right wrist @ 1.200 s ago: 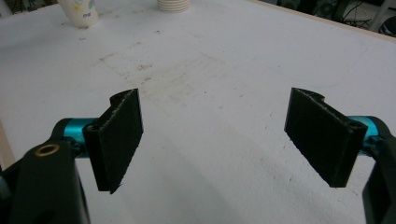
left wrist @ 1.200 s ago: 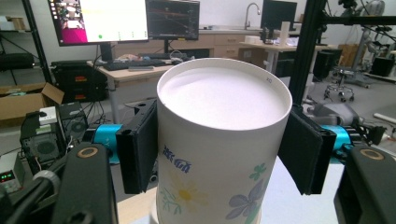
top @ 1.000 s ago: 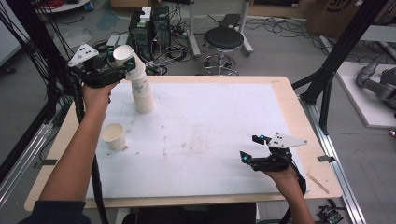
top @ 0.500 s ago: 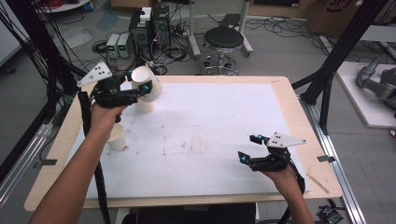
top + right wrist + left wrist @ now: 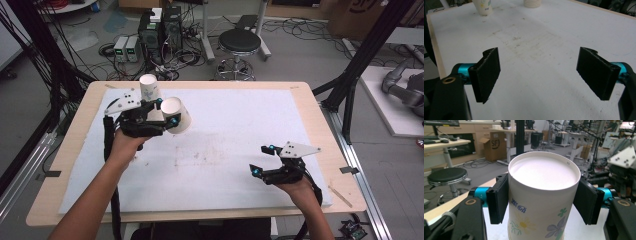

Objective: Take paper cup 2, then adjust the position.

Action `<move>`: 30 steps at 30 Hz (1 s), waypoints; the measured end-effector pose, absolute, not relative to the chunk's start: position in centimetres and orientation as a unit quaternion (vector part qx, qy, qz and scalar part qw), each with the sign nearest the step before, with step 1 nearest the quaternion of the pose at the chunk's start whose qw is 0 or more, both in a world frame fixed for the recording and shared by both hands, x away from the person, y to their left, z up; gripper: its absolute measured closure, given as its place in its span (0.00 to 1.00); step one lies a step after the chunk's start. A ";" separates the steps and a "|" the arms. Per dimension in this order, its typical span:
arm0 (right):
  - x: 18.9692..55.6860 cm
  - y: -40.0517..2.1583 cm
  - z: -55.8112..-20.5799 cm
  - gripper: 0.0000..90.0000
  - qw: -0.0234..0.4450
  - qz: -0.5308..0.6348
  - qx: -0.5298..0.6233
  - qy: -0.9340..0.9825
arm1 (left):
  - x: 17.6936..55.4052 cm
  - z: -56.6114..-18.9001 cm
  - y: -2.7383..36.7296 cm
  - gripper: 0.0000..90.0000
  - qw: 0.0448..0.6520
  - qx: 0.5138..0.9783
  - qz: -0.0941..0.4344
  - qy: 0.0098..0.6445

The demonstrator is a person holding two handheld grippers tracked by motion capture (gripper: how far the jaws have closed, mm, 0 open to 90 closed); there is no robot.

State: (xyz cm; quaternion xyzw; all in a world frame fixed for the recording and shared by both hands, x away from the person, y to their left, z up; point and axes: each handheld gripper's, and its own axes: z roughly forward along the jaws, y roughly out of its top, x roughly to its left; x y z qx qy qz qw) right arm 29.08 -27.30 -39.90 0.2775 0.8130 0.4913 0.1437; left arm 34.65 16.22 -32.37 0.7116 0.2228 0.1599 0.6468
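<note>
A white paper cup [image 5: 177, 116] printed with flowers is tilted in the air above the table's back left, with my left gripper [image 5: 167, 111] shut on it. In the left gripper view the cup [image 5: 541, 195] stands between the jaws, both black pads [image 5: 499, 200] pressing its sides just under the rim. Another flowered cup [image 5: 150, 88] stands upright on the white mat just behind the gripper. My right gripper [image 5: 259, 160] rests low at the front right, pointing left. Its jaws [image 5: 540, 72] are wide open, with bare mat between them.
The white mat [image 5: 235, 125] covers most of the wooden table [image 5: 312, 100]. In the right gripper view the flowered cup [image 5: 483, 7] and a ribbed stack of cups [image 5: 532, 3] stand at the mat's far end. A stool [image 5: 240, 42] and electronics boxes [image 5: 160, 25] stand behind the table.
My left gripper has pulled the cup off the tall standing stack, tilted it and carried it down and to the right. The right gripper has stayed put.
</note>
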 end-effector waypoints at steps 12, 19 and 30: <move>29.0 -26.8 -39.8 0.22 0.152 0.492 0.271 0.813 | 33.7 -35.0 14.8 0.38 0.642 0.722 0.132 0.220; 29.2 -26.5 -39.5 0.22 0.147 0.498 0.268 0.811 | 33.6 -35.3 14.6 0.37 0.638 0.731 0.120 0.211; 29.8 -24.4 -38.7 0.22 0.138 0.494 0.239 0.824 | 32.7 -35.7 14.1 0.38 0.642 0.737 0.101 0.186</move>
